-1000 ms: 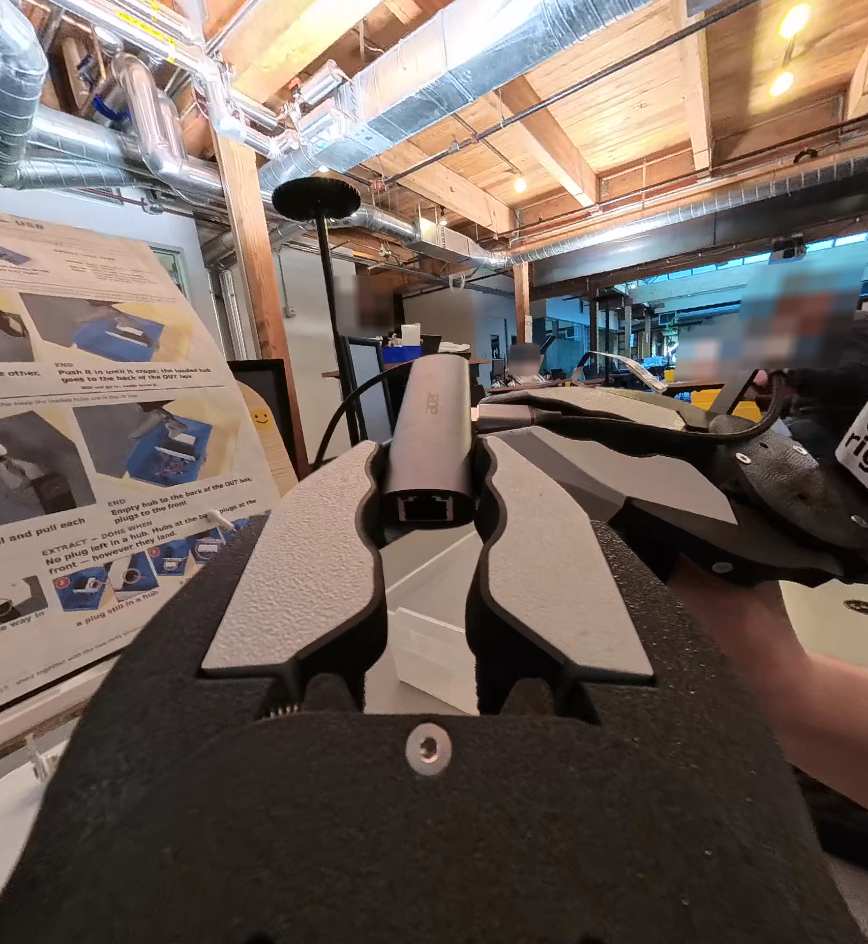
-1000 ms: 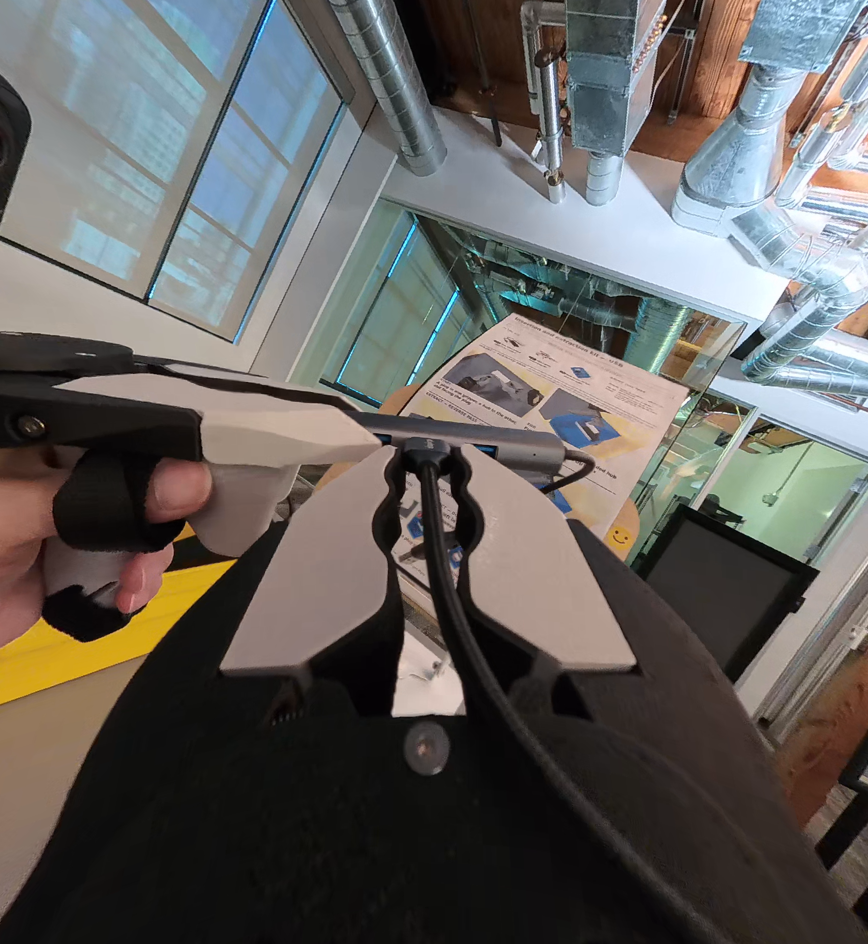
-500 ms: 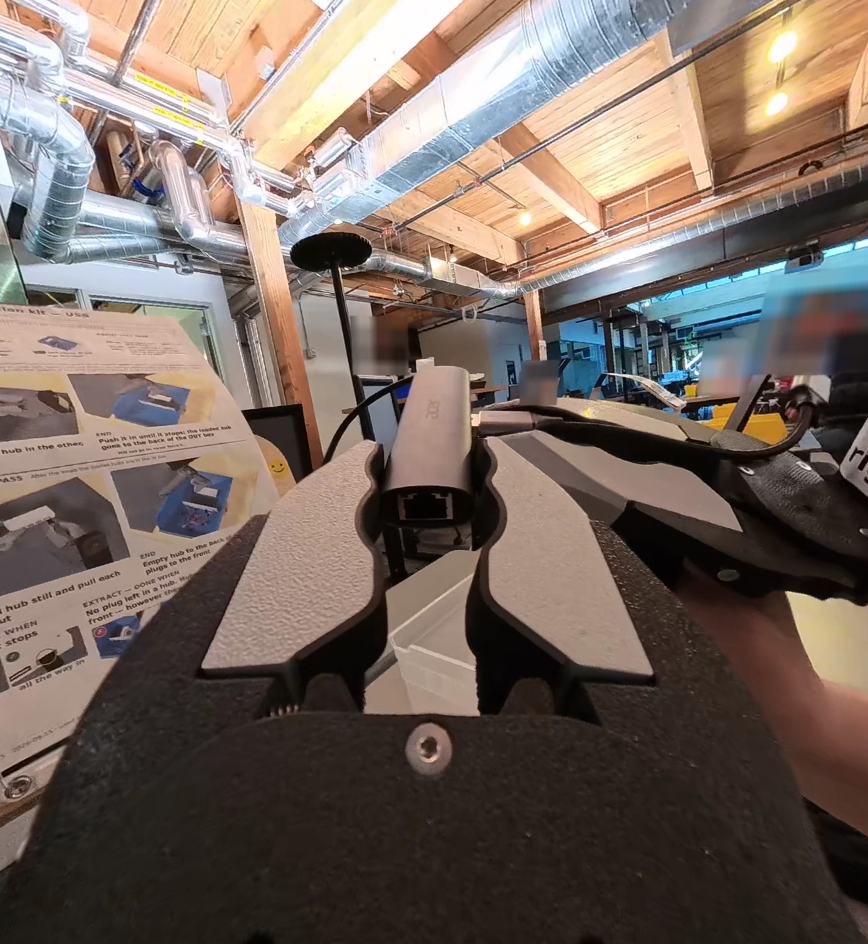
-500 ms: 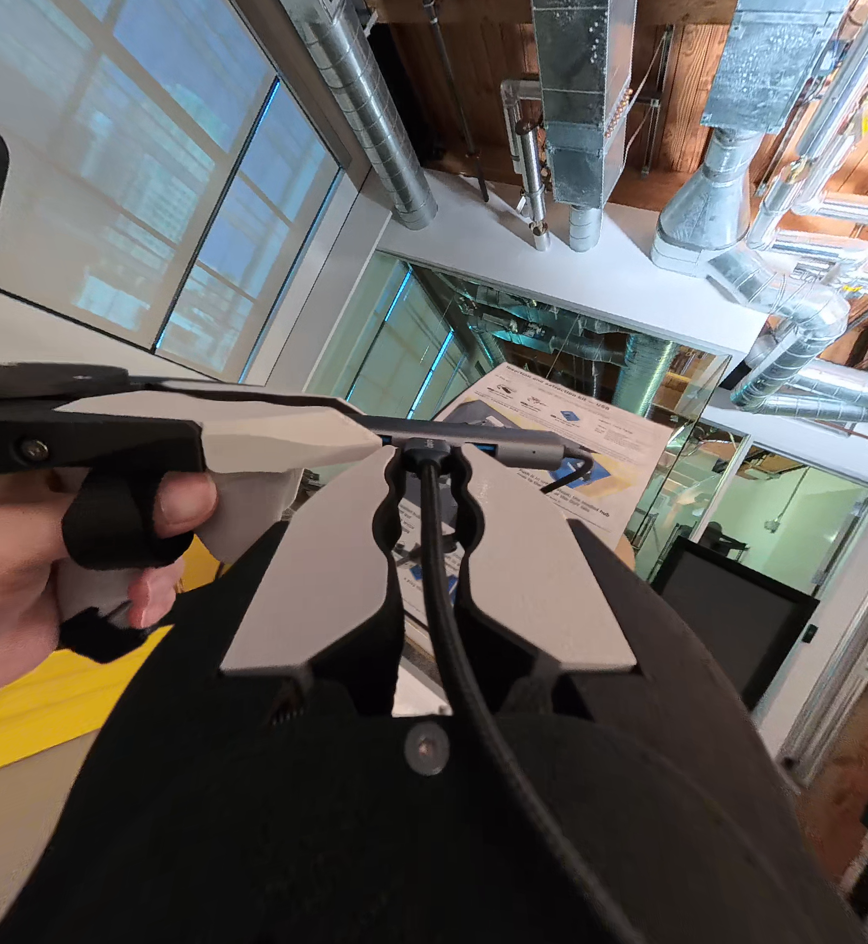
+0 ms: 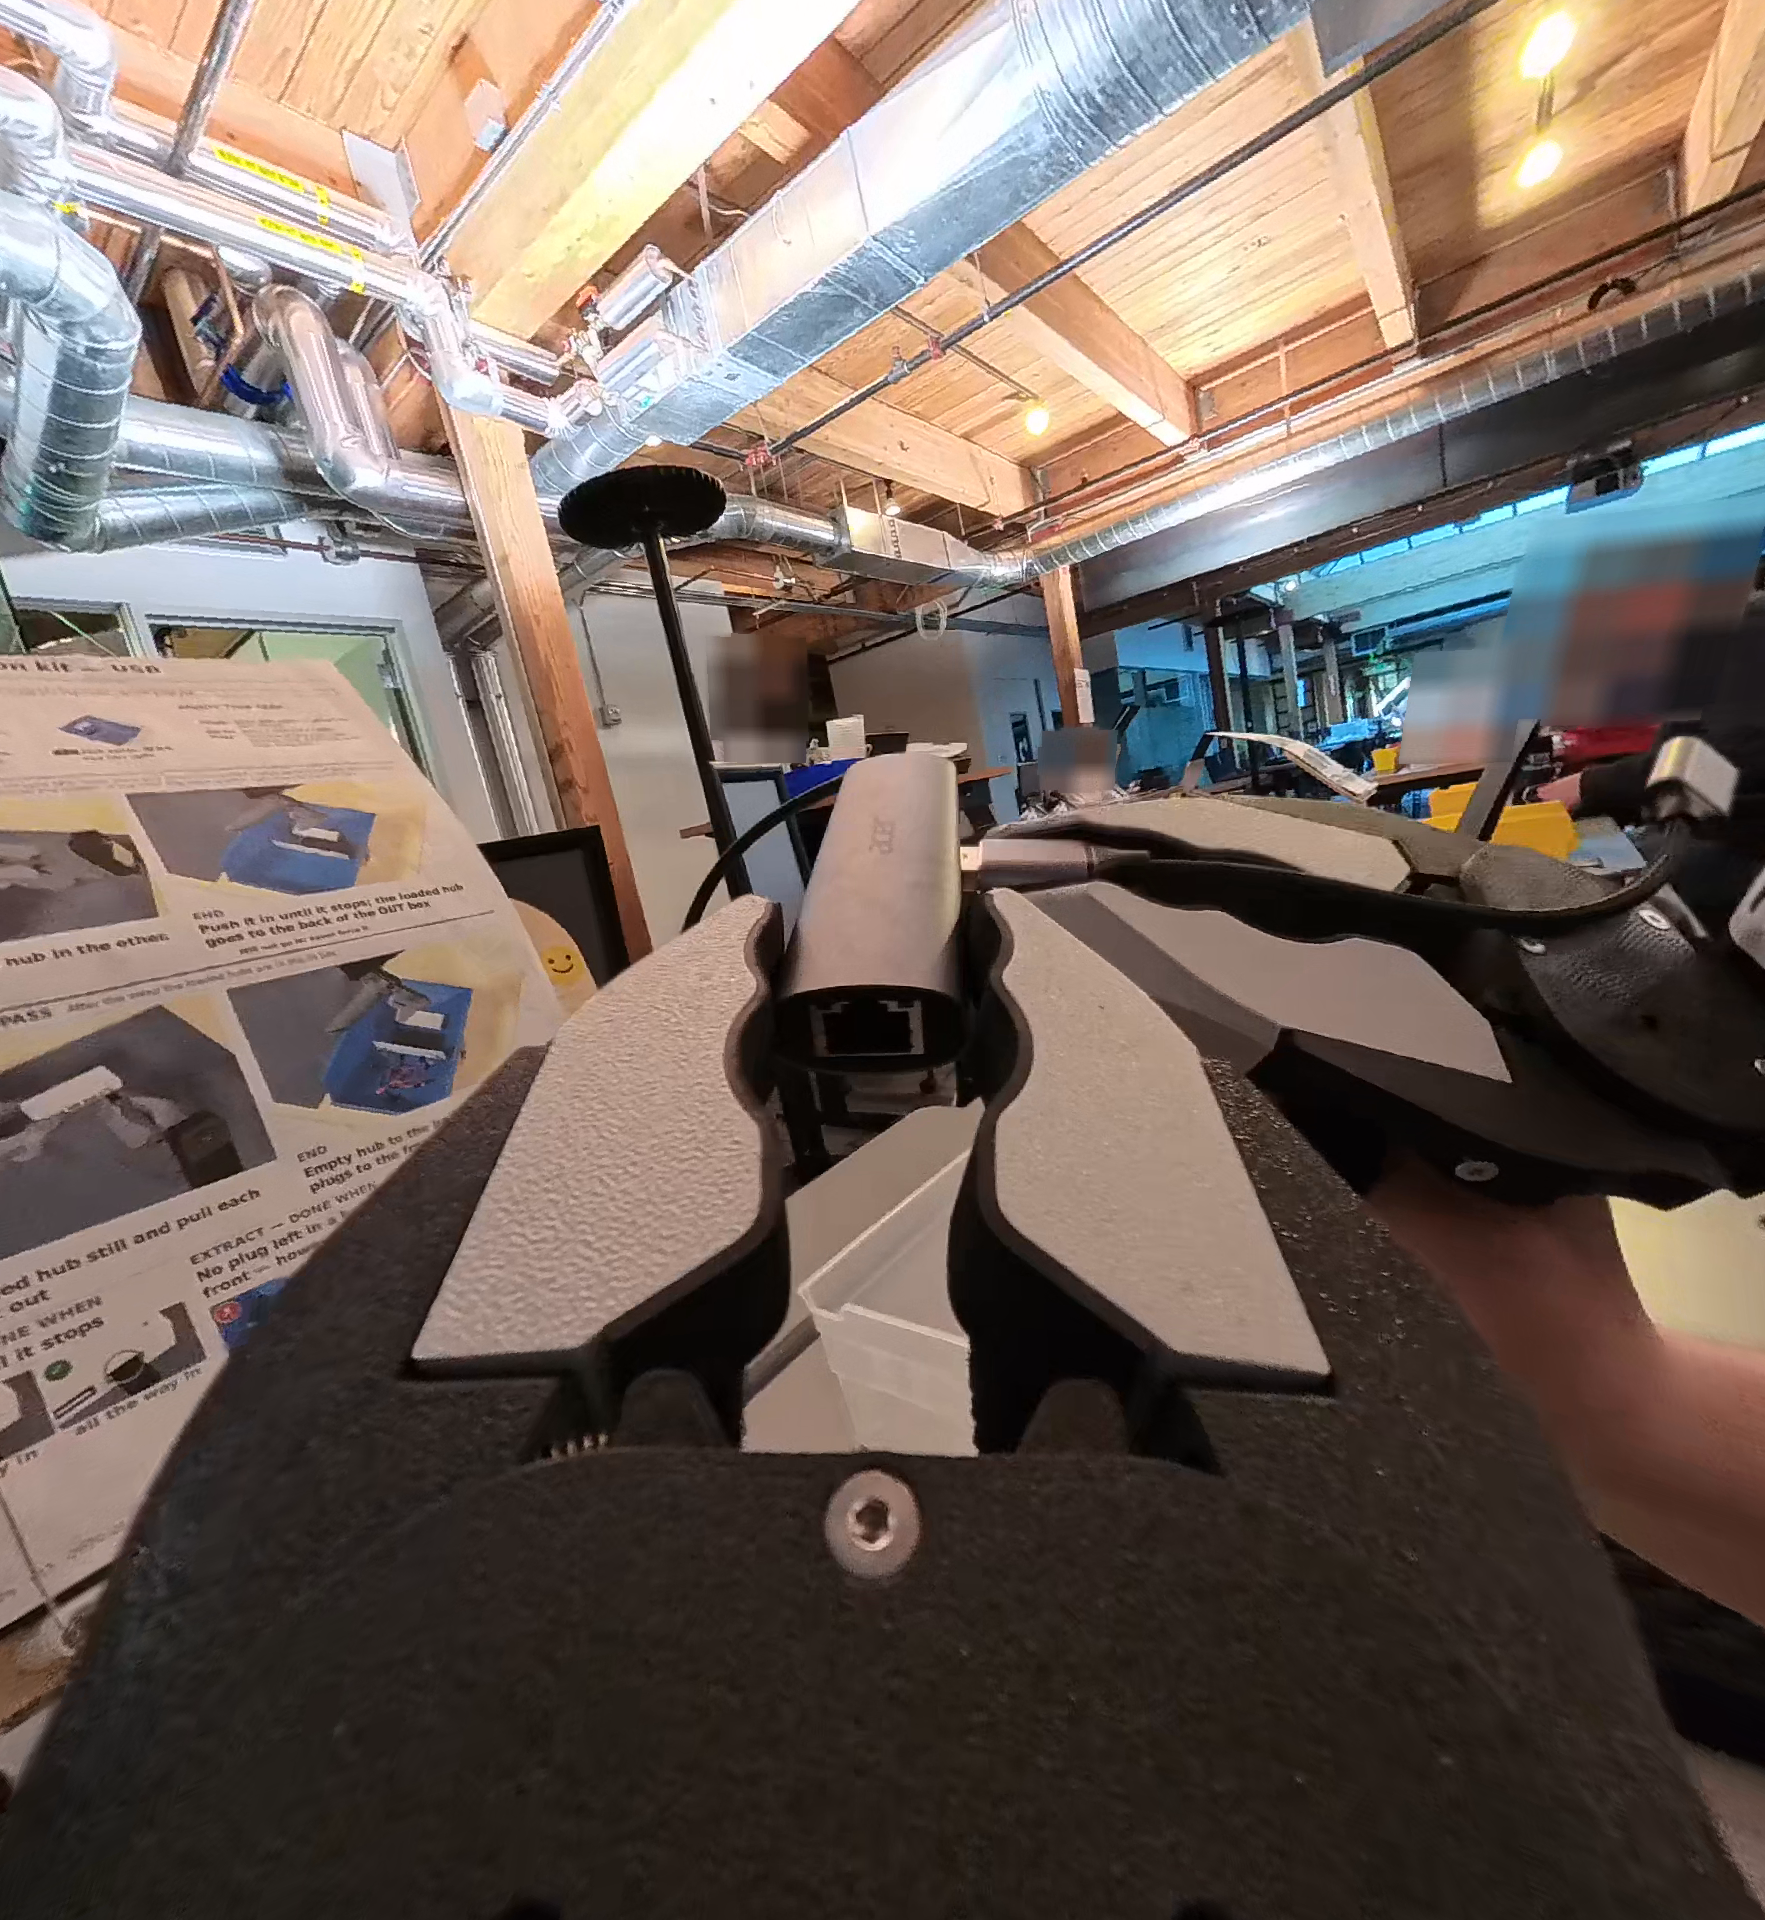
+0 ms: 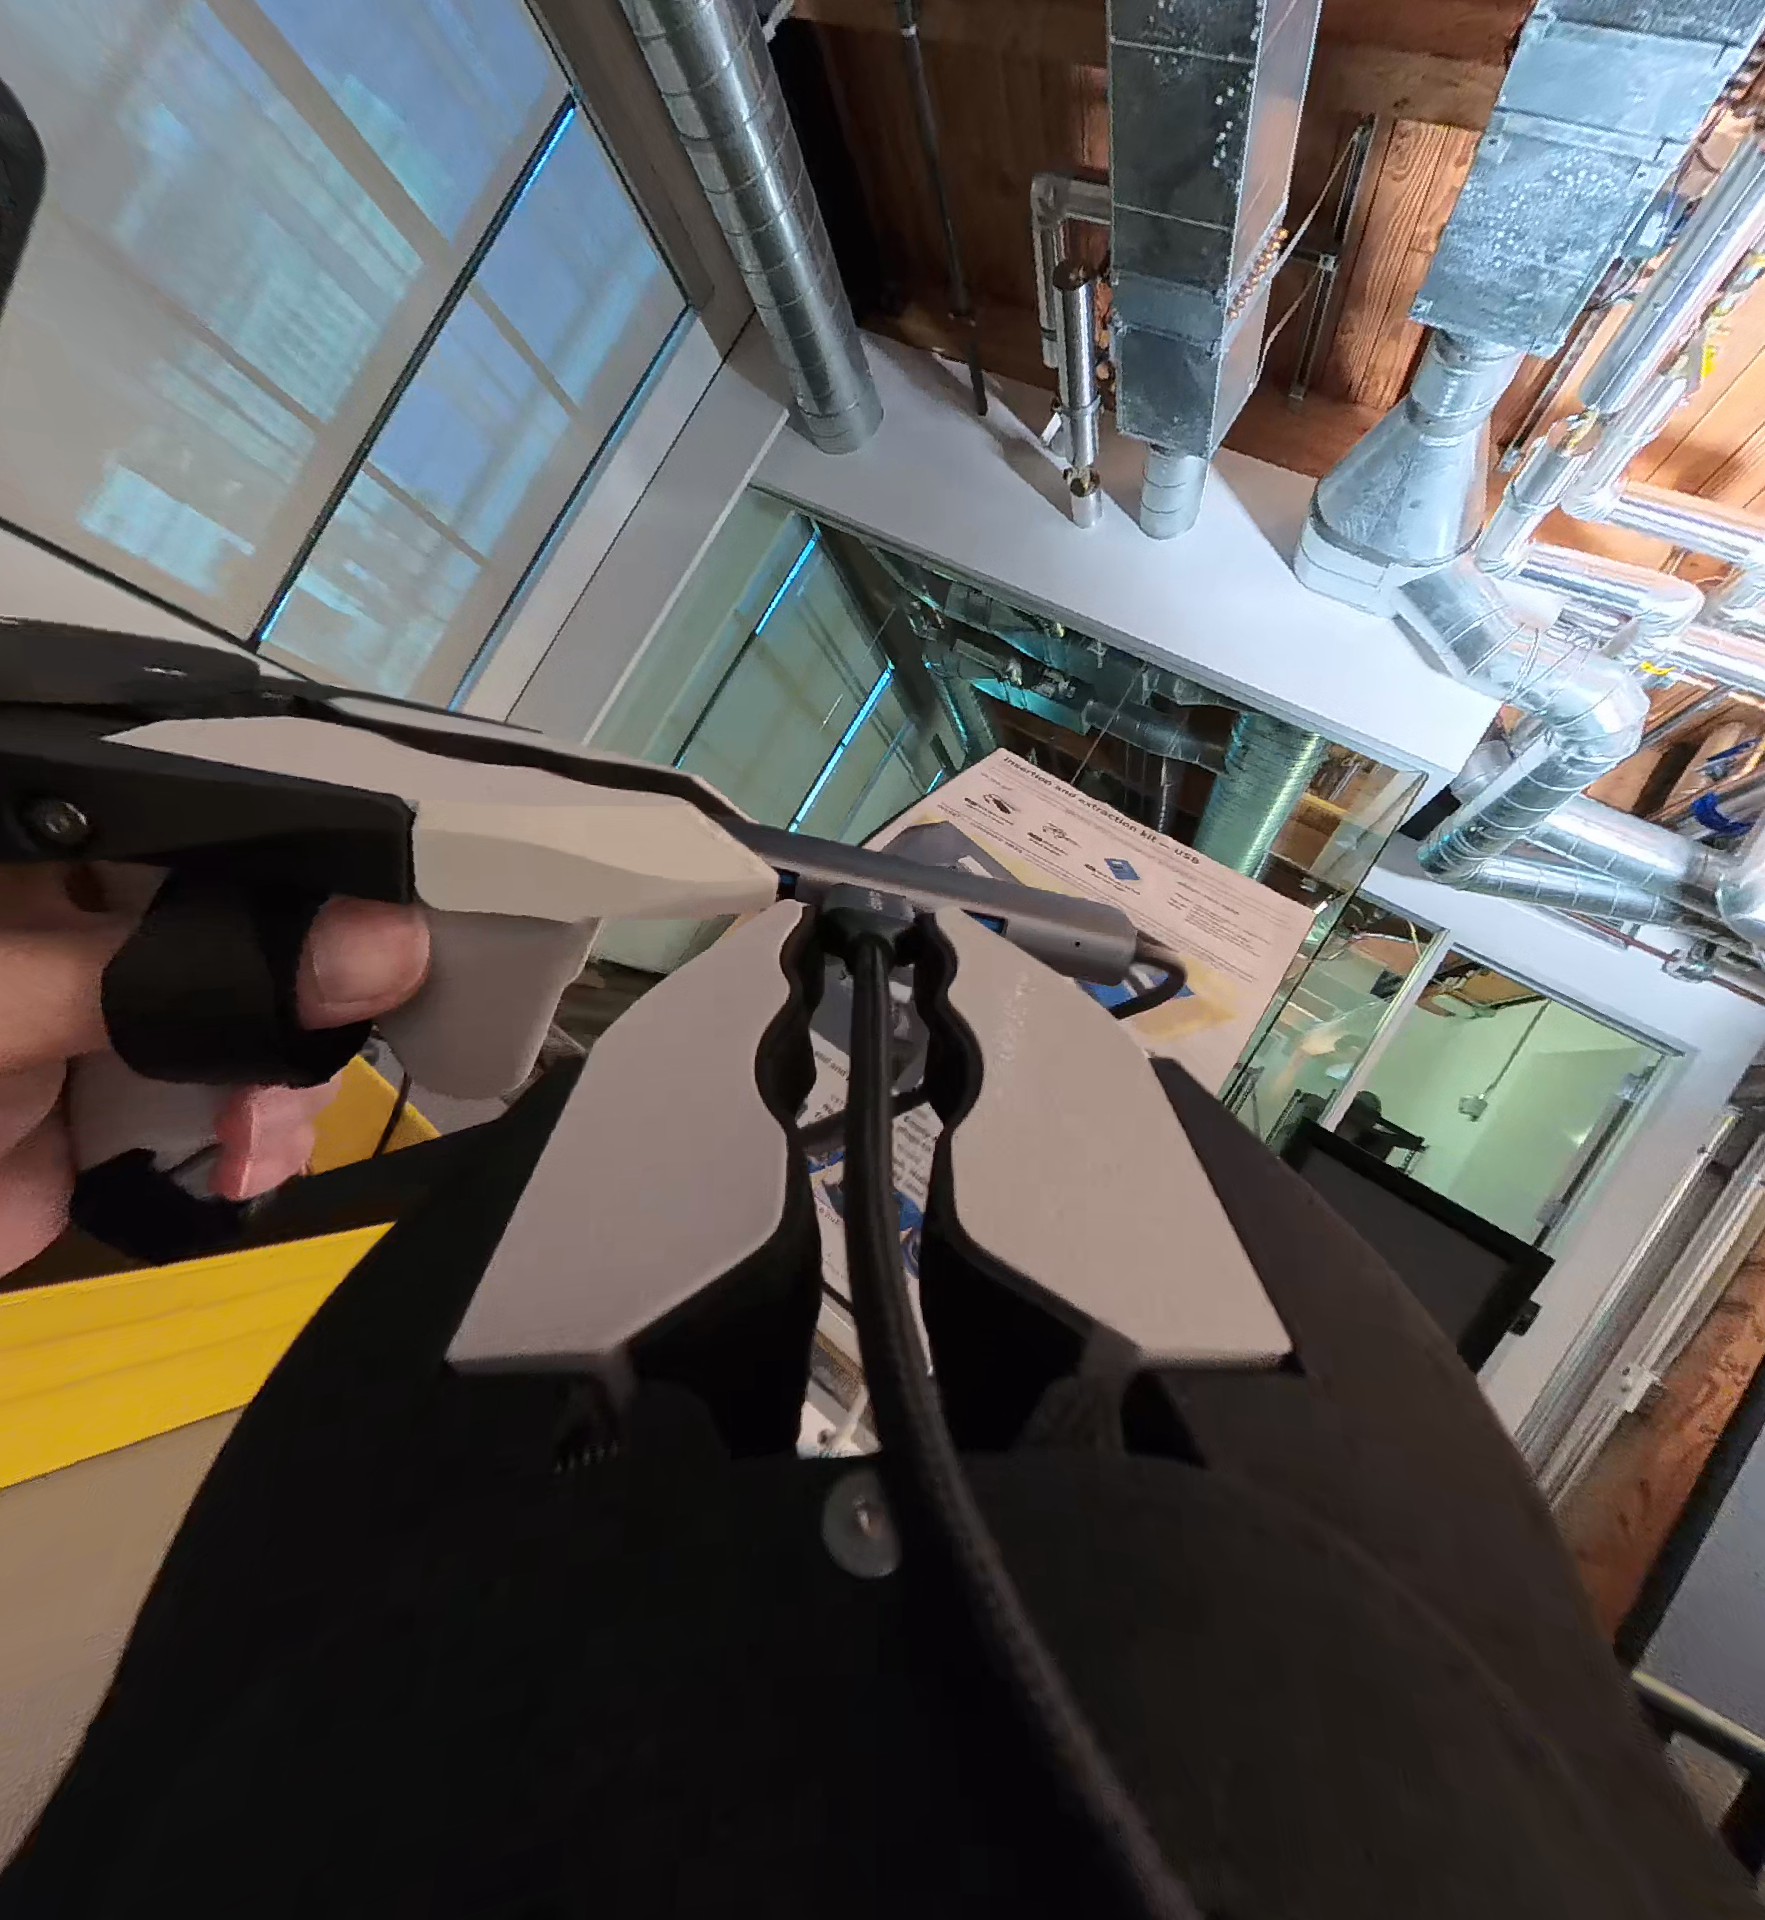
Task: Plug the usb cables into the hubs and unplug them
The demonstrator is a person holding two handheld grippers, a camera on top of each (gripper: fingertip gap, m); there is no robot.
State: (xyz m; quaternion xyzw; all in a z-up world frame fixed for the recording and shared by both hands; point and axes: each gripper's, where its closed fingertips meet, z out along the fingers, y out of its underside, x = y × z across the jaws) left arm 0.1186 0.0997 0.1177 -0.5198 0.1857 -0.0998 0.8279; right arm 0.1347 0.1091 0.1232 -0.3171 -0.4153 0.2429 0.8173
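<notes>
instruction sheet (image 5: 130, 997): far left of left wrist view, propped up behind the work area, photo panels on it.
left claw (image 5: 870, 997): mine, closed onto the hub, fingers pinching its sides near the end that faces my camera.
hub (image 5: 883, 914): grey bar held up in the air, long axis running straight away from my left claw, square port on the near end; its own lead (image 5: 743, 862) leaves the far end.
clear bin (image 5: 888, 1299): below, seen through the gap between my left fingers.
plug (image 5: 1023, 860): metal usb plug at the hub's right side, pointing across the hub's long axis; can't tell how deep it sits.
right claw (image 6: 862, 940): mine, closed on the plug body, black cable (image 6: 883, 1195) trailing back between the fingers.
key relation: plug axis is at right angles to the hub, so i judge any push or pull runs along my right claw's own line while the left just holds steady.
nearer hand: right, already on the plug.
risk: sideways wobble could bend the plug in the port.
</notes>
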